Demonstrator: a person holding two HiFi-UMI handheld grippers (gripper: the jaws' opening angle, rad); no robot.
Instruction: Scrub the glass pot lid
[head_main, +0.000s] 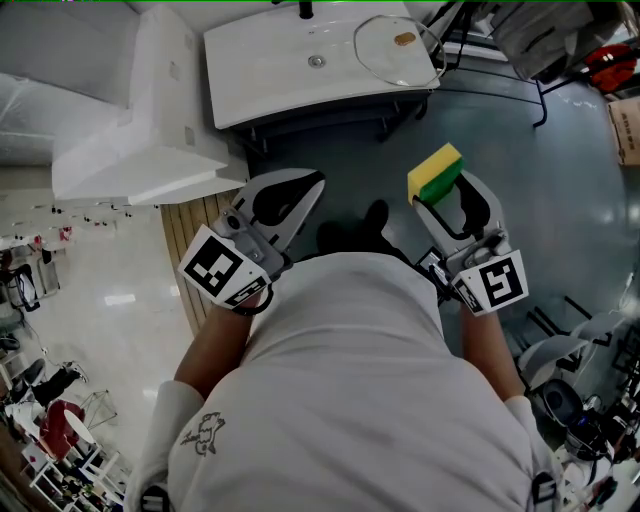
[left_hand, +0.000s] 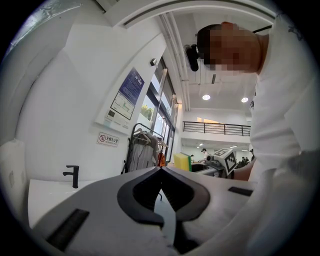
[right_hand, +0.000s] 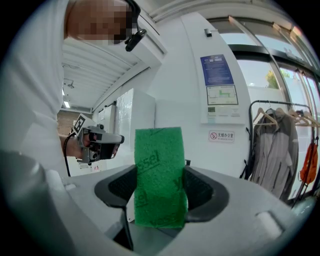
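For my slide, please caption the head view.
Right claw grips a sponge; left claw is shut; the lid lies on the sink.

We list one white washbasin top (head_main: 250, 60), standing over a grey floor (head_main: 560, 200). On it we find:
- a black tap (head_main: 305, 10) at the far edge
- a round drain (head_main: 316, 61) near the middle
- a glass pot lid (head_main: 390, 62) lying flat at the right end, brown knob (head_main: 404, 40) uppermost

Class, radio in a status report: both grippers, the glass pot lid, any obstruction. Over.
Left gripper shut, empty. Right gripper shut on sponge. Glass pot lid lies on white basin, untouched. Nothing seen blocking the way.
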